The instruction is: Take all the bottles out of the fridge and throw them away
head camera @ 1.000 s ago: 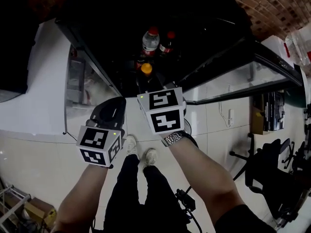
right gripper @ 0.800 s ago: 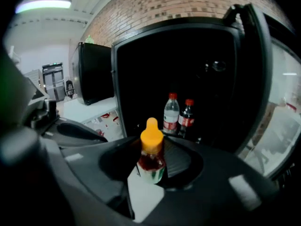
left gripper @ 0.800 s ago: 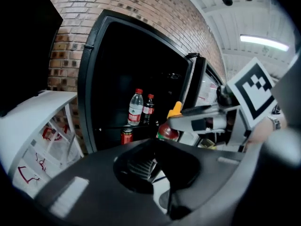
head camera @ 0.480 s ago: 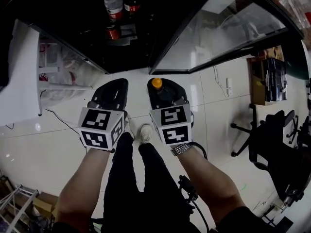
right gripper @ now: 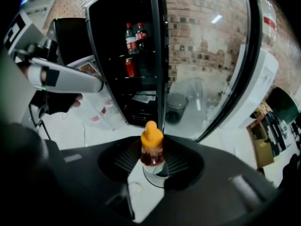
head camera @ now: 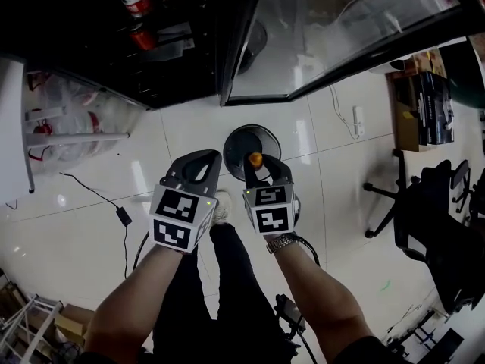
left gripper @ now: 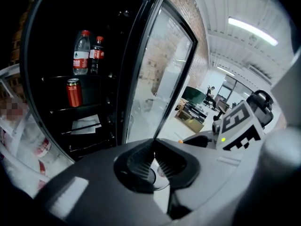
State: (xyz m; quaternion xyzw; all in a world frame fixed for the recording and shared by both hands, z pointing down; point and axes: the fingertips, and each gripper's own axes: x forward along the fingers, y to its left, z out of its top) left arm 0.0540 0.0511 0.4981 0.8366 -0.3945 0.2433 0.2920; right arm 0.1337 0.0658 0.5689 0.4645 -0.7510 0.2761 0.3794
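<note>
Status: about a third done by my read, and nothing confirmed binned yet.

Fridge [head camera: 189, 59]: the glass door [head camera: 341, 29] is swung wide and the interior is dark. Two bottles are still inside on the upper shelf, a clear water bottle [left gripper: 81, 51] with a red label and a dark cola bottle [left gripper: 97, 52] just beside it. The shelf below holds a red can [left gripper: 74, 92] (not a bottle, so I'd call it out of scope). White paper [left gripper: 87, 124] lies lower down. The bottom shelves are too dark to rule out more.

Plastic bag [head camera: 68, 120]: clear, left of the fridge, with red-and-white stuff in it that I can't identify.

Bin [head camera: 236, 133]: round and dark, on the floor tiles just in front of the open door. The inside reads black in every view, so I can't tell if anything is in it.

Right gripper [head camera: 258, 168]: jaws clamped on the small bottle [right gripper: 152, 147], which has an orange cap, is reddish below it and stands upright. In the head view it lines up with the bin's near edge. It is out of the fridge but not dropped.

Left gripper [left gripper: 153, 155]: jaws pressed together with nothing between them, just beside the right one.

Remaining: release this bottle into the bin, then fetch the other two.
</note>
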